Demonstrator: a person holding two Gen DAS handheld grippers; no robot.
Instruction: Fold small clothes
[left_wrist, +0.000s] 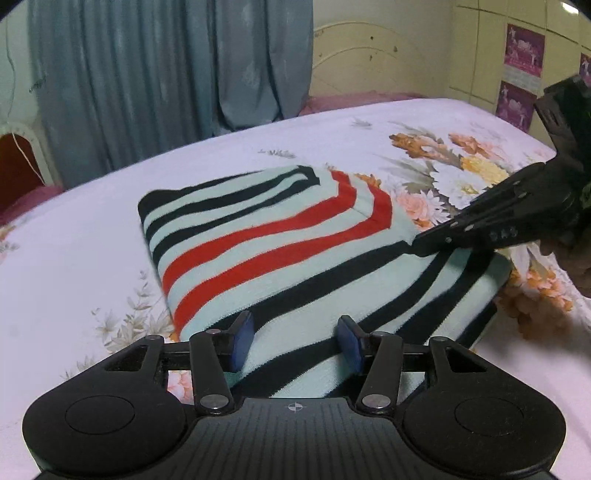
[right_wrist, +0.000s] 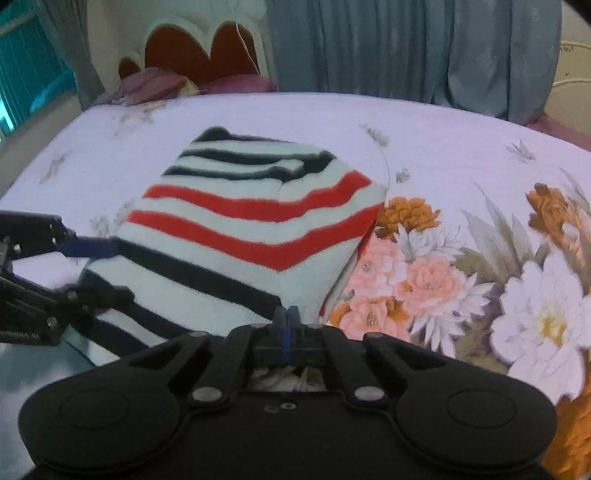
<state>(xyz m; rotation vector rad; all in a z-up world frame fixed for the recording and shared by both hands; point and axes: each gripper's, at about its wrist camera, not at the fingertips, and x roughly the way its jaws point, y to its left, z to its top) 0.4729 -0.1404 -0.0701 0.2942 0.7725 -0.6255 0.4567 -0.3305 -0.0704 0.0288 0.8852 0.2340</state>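
The bed (left_wrist: 110, 229), covered by a pale floral sheet, fills both views, with blue curtains (left_wrist: 166, 74) hanging behind it. On the sheet lies the striped garment (left_wrist: 280, 254), already folded into a compact oblong with black and red bands on mint cloth; it sits mid-bed beside the printed flowers. Its long axis seems to run from the near corner by the left hand-held gripper (left_wrist: 295, 341) away toward the curtains, the stripes lying across it and bending into a chevron at the right edge. The left hand-held gripper hovers over the near edge with its fingers spread wide, gripping nothing. The right hand-held gripper (right_wrist: 285, 317) has its fingers pressed together at the garment's near right corner; whether cloth is caught between them is hard to tell. The risk I judge: pulling that corner while the left lies idle could drag the stack and spill the folded layers.
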